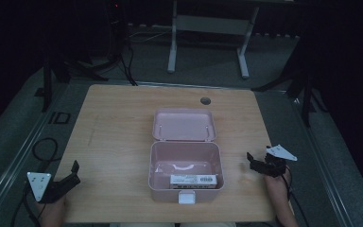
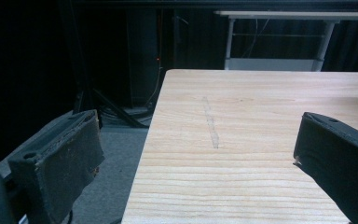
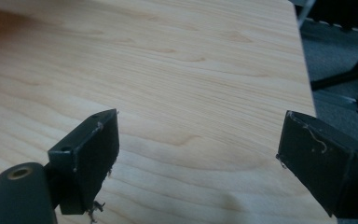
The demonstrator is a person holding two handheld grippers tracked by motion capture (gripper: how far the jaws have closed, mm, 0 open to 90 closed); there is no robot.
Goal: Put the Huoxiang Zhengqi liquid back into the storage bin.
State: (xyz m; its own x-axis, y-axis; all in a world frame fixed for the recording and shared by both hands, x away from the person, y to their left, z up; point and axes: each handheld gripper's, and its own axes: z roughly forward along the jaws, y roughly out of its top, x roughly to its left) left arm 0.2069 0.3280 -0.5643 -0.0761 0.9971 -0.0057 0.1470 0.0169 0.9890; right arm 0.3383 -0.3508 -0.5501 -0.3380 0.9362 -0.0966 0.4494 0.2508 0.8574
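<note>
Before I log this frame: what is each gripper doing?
Left gripper: open, holding nothing.
Right gripper: open, holding nothing.

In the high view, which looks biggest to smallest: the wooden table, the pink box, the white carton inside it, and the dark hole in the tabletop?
1. Wooden table.
2. Pink box, lid open.
3. White carton in the box.
4. Dark hole, farther from the camera, yet clearly smallest.
</note>
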